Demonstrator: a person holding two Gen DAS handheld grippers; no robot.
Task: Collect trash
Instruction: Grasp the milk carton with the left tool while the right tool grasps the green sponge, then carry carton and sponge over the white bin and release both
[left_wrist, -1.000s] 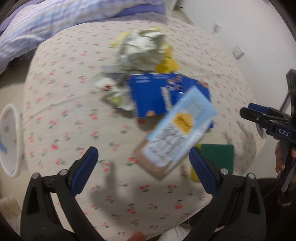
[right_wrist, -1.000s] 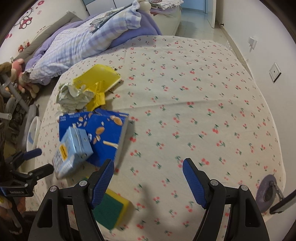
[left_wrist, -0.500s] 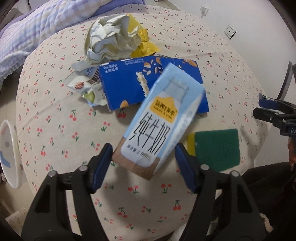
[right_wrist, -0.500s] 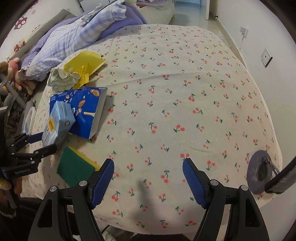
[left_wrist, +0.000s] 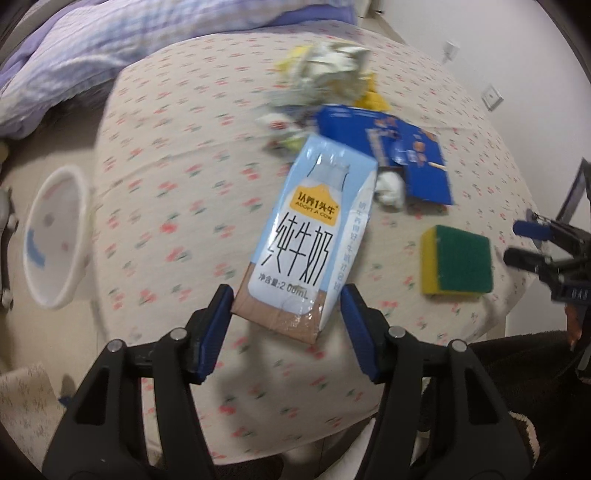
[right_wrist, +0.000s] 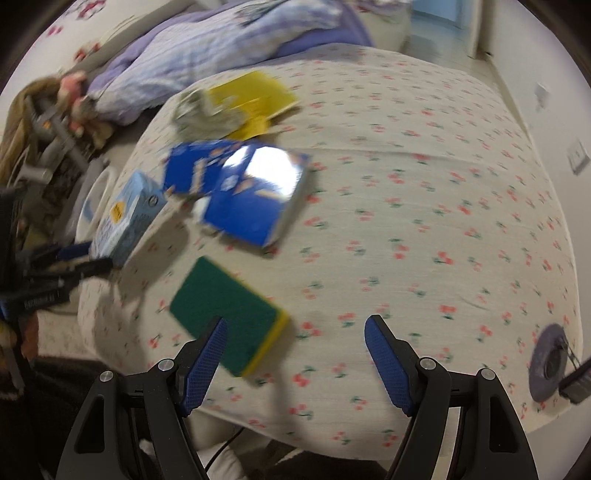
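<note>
My left gripper (left_wrist: 286, 314) is shut on the brown bottom end of a light blue milk carton (left_wrist: 310, 236) and holds it above the cherry-print table (left_wrist: 177, 206). The carton also shows in the right wrist view (right_wrist: 127, 218), at the table's left edge. A blue snack box (left_wrist: 402, 147) lies behind it, with crumpled paper (left_wrist: 328, 70) and yellow wrapping (right_wrist: 255, 96) further back. A small white paper wad (left_wrist: 388, 186) lies by the box. My right gripper (right_wrist: 295, 354) is open and empty above the table's near edge.
A green and yellow sponge (left_wrist: 458, 260) lies near the table's front edge; it sits just ahead of my right gripper's left finger (right_wrist: 225, 310). A white bin (left_wrist: 55, 236) stands on the floor left of the table. A bed with a purple quilt (right_wrist: 229, 48) is behind.
My left gripper closed on the milk carton and lifted it toward the left. My right gripper shifted left toward the sponge, still open.
</note>
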